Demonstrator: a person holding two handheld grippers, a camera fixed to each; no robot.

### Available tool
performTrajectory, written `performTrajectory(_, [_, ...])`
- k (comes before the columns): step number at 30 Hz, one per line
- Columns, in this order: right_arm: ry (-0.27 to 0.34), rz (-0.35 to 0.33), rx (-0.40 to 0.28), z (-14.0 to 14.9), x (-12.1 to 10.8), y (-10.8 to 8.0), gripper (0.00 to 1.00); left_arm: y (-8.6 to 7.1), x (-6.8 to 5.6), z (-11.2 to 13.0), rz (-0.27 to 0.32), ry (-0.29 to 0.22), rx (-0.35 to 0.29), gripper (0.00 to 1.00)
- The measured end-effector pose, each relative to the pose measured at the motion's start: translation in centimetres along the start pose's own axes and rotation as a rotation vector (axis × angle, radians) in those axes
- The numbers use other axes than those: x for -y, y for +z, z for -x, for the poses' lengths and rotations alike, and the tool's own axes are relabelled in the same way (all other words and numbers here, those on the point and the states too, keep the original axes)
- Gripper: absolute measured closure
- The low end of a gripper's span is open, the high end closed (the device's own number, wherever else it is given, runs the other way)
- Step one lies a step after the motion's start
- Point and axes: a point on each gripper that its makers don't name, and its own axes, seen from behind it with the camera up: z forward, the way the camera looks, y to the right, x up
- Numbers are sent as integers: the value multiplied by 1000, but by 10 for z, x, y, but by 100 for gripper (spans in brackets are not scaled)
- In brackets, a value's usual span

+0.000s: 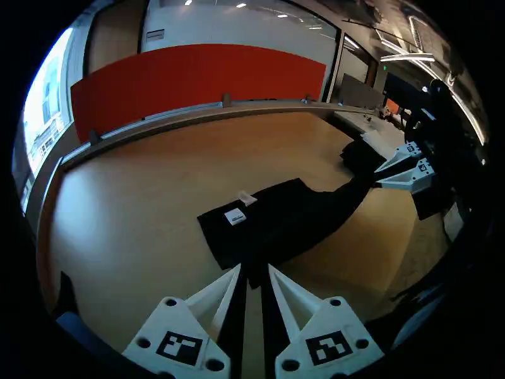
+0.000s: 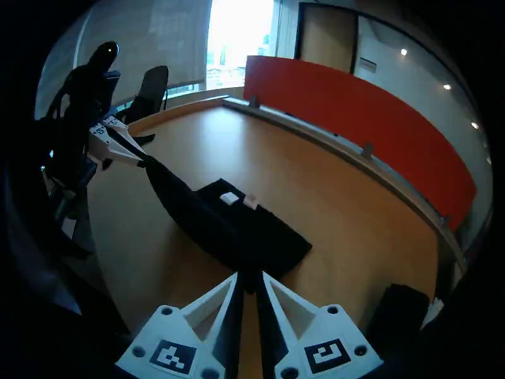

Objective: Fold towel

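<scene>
- Now the left hand-held gripper (image 1: 254, 273) is clenched on a black edge of the towel (image 1: 284, 218), with cloth running into the narrow gap between its fingers at 6 o'clock in the left gripper view.
- Most of the towel lies flat mid-surface (image 1: 145, 189), with two white tags (image 1: 235, 216) on its upper face. One border is lifted and sags between the two grippers.
- At 6 o'clock in its own view, the right hand-held gripper (image 2: 250, 282) is likewise pinched on the far end of that border.
- Risk: both grips look shallow, right at the hem. Pulling the grippers apart or swinging them over unevenly could slip a corner free, or drag the flat part askew so that the fold lands crooked.
- Orientation: the long axis seems to follow the raised border, from 6 o'clock toward 2 o'clock in the left gripper view. The flat part spreads toward 10 o'clock.
</scene>
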Motion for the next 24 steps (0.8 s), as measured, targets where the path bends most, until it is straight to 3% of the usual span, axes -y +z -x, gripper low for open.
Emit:
performTrajectory(12, [23, -7, -11, -3, 4, -10, 87, -5, -3, -2, 1, -3, 1, 86])
performTrajectory(24, [23, -10, 4, 2, 3, -5, 87, -3, -4, -2, 2, -15, 2, 86])
